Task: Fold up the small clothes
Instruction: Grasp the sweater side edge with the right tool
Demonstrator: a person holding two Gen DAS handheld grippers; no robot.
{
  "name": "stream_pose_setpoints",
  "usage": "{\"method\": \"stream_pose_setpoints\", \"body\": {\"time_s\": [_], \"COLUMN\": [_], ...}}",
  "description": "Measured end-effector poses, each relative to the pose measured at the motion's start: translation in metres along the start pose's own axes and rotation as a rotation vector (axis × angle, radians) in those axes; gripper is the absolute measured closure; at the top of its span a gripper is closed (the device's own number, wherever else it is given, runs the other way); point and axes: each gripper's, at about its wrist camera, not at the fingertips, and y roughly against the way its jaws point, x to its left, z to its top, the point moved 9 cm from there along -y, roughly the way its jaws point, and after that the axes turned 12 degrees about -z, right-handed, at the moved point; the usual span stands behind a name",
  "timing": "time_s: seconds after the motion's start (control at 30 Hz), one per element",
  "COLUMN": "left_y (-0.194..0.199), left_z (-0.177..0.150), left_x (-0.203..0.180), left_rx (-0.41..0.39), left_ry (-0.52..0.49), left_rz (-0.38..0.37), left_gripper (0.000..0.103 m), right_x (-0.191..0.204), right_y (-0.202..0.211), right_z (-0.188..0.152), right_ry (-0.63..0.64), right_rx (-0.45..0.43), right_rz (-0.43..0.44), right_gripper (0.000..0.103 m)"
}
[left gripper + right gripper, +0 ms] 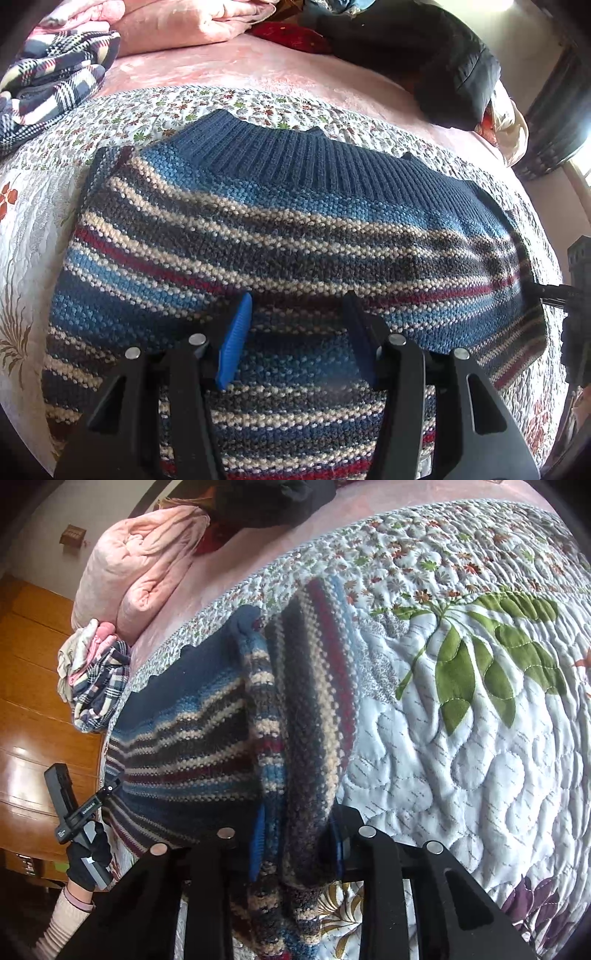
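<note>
Striped knit sweater, navy ribbed collar, spread flat on floral quilt. Left gripper poised over sweater body, jaws wide apart, gripping nothing. Right gripper clamped on bunched sleeve, raised off quilt.

bedroom at home | floral quilt on bed | folded pink duvet | wooden wardrobe
</note>
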Motion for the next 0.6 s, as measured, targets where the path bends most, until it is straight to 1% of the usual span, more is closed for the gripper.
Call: {"method": "stream_pose_setpoints", "body": {"time_s": [0.23, 0.3, 0.33, 0.43, 0.6], "left_y": [-0.002, -0.002, -0.001, 0.007, 0.021], "left_z": [0.001, 0.001, 0.002, 0.003, 0.000], "left_x": [0.001, 0.002, 0.002, 0.000, -0.002], "left_rx": [0.000, -0.001, -0.001, -0.006, -0.024], "left_ry": [0.001, 0.009, 0.013, 0.026, 0.034], "left_rz": [-0.007, -0.013, -0.017, -0.033, -0.057], "left_gripper": [0.051, 0.051, 0.051, 0.052, 0.052], "right_x": [-0.003, 0.000, 0.004, 0.027, 0.089], "right_y": [0.001, 0.006, 0.011, 0.035, 0.064], "right_z": [-0.001, 0.000, 0.002, 0.008, 0.018], "right_ry": [-0.017, -0.025, -0.034, -0.028, 0.087], "right_rx": [0.001, 0.002, 0.000, -0.022, -0.057], "right_rz": [-0.007, -0.012, 0.002, 0.071, 0.107], "right_gripper": [0.075, 0.075, 0.076, 0.077, 0.077]}}
